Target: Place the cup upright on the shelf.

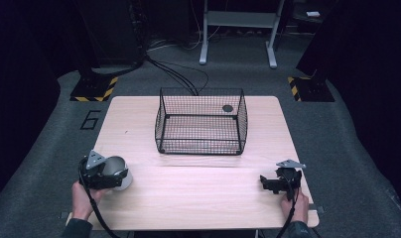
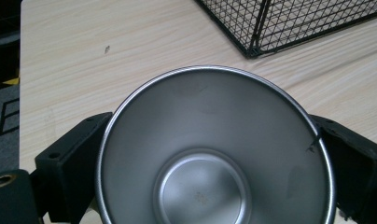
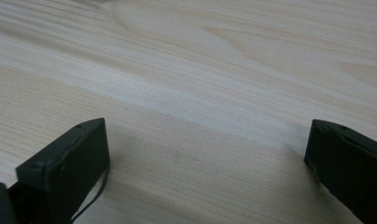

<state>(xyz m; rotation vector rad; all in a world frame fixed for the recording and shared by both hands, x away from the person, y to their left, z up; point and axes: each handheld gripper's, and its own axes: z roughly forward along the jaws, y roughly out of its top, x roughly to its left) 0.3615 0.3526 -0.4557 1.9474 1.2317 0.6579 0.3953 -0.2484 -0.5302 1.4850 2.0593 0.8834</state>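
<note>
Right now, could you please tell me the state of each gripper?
Left gripper: closed on the steel cup, one jaw on each side.
Right gripper: open, holding nothing, above the table.

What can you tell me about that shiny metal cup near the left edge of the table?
The metal cup looks like brushed steel, round, with a thin rolled rim and walls that narrow to a flat circular bottom. It is empty inside. In the high view it lies tipped on its side near the table's front left corner, its mouth facing roughly toward the wire basket, well apart from it. The left gripper has a black jaw against each side of it, so it looks clamped. Whether it touches the tabletop is unclear.
</note>
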